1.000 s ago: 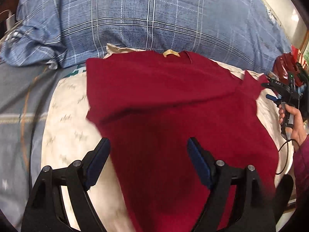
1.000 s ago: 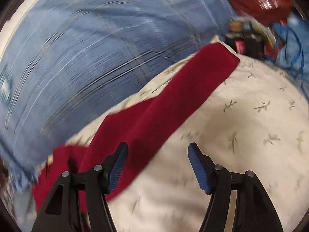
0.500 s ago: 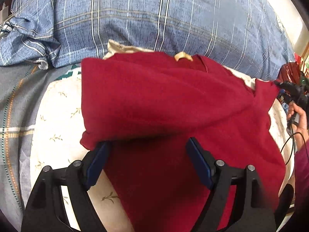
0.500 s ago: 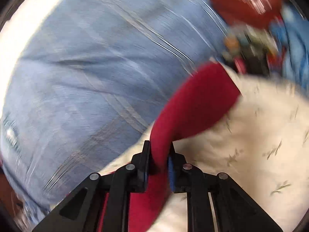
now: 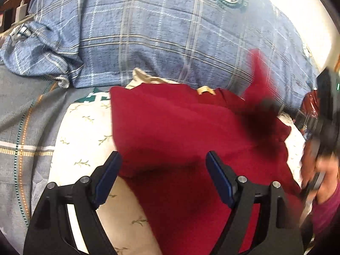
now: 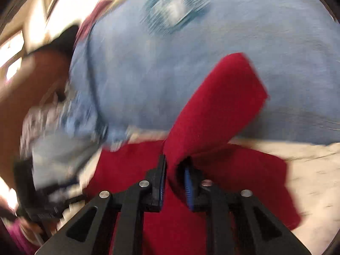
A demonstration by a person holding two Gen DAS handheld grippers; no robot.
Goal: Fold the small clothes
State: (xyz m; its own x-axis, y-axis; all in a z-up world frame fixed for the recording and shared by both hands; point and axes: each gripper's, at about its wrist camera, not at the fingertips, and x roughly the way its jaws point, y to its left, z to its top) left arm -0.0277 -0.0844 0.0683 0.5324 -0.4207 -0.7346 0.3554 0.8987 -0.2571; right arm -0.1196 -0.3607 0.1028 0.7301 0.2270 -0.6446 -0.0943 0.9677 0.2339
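Note:
A dark red shirt (image 5: 170, 131) lies on a white leaf-print pillow (image 5: 85, 140), its left side folded in over the body. My left gripper (image 5: 163, 170) is open and empty, hovering over the shirt's folded left edge. My right gripper (image 6: 174, 170) is shut on the shirt's right sleeve (image 6: 216, 106) and holds it lifted, the sleeve standing up in front of the blue bedding. In the left wrist view the raised sleeve (image 5: 259, 74) and the right gripper (image 5: 323, 114) show as blurred shapes at the right.
A blue plaid duvet (image 5: 170, 31) is heaped behind the pillow. A grey patterned bedsheet (image 5: 21, 127) lies to the left. A charger and cable (image 5: 19, 10) sit at the far left. Red clutter (image 5: 310, 104) lies at the right edge.
My right gripper, shut on the sleeve, has lifted it and swung it left over the shirt. The left gripper has stayed open and has barely moved.

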